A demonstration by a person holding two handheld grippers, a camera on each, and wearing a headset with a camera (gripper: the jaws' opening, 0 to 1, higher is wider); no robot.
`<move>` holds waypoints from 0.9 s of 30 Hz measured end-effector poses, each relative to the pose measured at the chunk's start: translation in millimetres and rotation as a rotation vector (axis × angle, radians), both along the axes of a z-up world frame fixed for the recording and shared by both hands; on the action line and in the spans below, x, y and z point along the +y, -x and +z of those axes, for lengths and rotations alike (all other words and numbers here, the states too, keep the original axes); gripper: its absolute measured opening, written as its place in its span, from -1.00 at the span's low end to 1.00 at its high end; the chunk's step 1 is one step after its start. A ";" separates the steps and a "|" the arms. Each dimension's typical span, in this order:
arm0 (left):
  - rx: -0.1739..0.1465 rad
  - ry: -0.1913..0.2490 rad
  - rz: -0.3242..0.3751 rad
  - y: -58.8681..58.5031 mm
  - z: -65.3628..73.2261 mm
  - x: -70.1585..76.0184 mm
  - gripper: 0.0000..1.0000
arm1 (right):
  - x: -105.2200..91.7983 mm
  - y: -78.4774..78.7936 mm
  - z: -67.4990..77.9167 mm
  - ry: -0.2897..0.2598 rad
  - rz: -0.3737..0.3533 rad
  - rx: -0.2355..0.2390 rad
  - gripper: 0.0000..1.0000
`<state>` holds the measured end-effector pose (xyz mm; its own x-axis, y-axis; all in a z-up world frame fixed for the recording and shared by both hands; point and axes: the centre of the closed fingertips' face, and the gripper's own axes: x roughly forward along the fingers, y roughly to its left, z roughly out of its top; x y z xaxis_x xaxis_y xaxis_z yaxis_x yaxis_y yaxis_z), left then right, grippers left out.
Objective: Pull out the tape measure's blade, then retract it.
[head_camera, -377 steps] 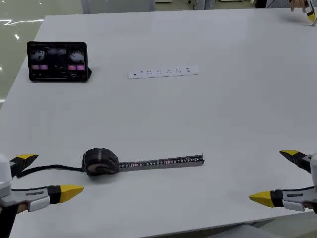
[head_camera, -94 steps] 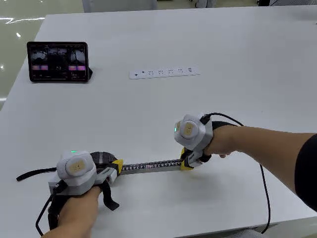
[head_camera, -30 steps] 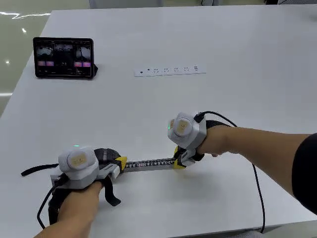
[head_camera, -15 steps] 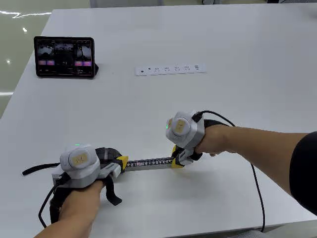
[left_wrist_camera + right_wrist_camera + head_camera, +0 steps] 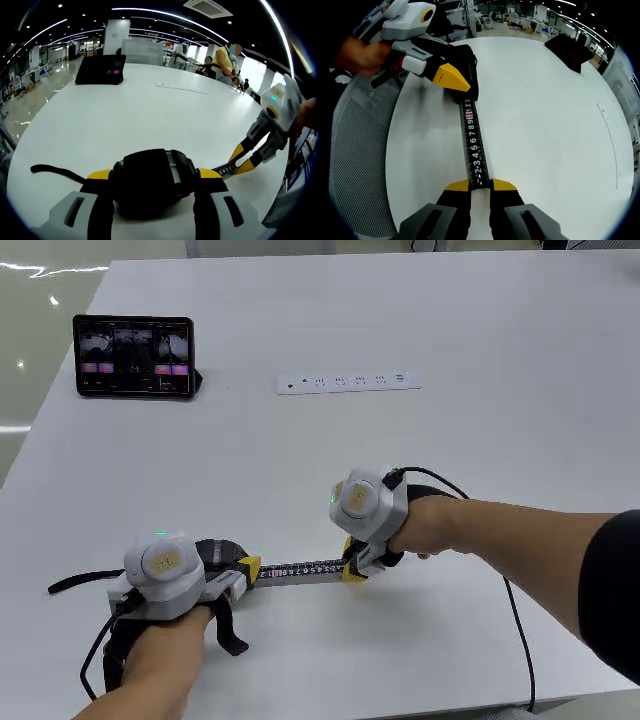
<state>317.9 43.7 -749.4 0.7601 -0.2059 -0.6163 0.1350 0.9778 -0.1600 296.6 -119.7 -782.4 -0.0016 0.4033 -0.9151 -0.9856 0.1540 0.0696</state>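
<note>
The black tape measure case (image 5: pixel 218 553) lies on the white table (image 5: pixel 420 320) at the front left. My left gripper (image 5: pixel 236 574) is shut on the case (image 5: pixel 152 175), its yellow fingertips (image 5: pixel 100 175) pressed to both sides. A short length of blade (image 5: pixel 300 569) runs right from the case. My right gripper (image 5: pixel 353 571) is shut on the blade's end. In the right gripper view the numbered blade (image 5: pixel 472 145) stretches from my right gripper (image 5: pixel 480 186) to the case held by the left gripper (image 5: pixel 447 75).
A tablet (image 5: pixel 135 356) stands at the back left and a white power strip (image 5: pixel 348 382) lies behind the middle. The case's black strap (image 5: pixel 80 582) trails left. A cable (image 5: pixel 515 610) hangs from the right gripper. A mesh chair (image 5: pixel 355 150) sits by the near edge.
The right gripper has slid left toward the case, and the exposed blade is shorter. The left gripper holds the case in place. Much earlier, both grippers were open and away from the tape.
</note>
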 end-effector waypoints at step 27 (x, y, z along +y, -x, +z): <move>0.009 0.008 0.004 2.4 -1.3 0.0 0.20 | 20.2 -0.8 -0.4 -0.012 0.000 0.001 -0.81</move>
